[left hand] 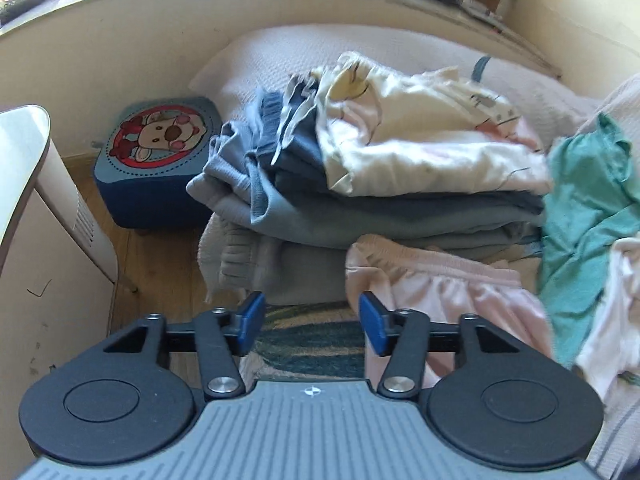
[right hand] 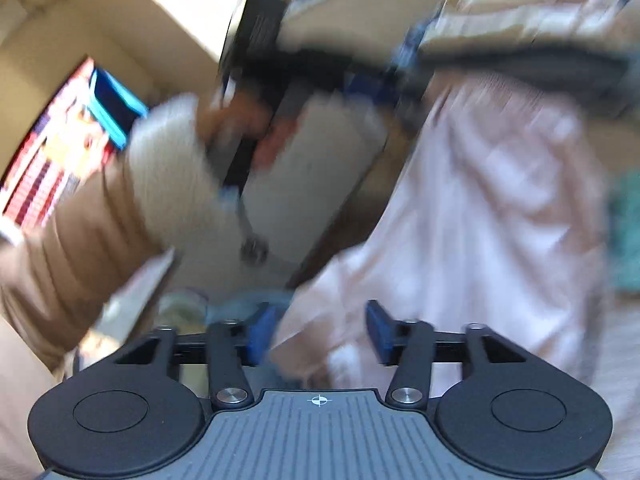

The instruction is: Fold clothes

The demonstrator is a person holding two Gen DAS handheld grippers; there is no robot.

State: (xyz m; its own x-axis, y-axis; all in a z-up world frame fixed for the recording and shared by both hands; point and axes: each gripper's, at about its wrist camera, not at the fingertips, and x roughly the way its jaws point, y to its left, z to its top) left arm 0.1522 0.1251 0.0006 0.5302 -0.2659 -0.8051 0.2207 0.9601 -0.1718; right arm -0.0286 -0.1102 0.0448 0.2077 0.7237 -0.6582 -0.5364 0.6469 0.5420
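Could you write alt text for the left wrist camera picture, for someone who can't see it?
An open black left gripper with blue pads hovers before a stack of folded blue and cream clothes on a bed, a pale pink garment lying just beyond its right pad. A blue cartoon-print footstool stands left.

A small blue square stool (left hand: 158, 160) with a cartoon animal picture on top stands on the brown wooden floor (left hand: 168, 264), close to the cream wall (left hand: 120, 52). A white rounded cabinet (left hand: 44, 208) stands to its left. A big pale pink pillow (left hand: 272, 56) lies behind. In the blurry right view, a bright red and yellow box (right hand: 52, 160) sits at the left.
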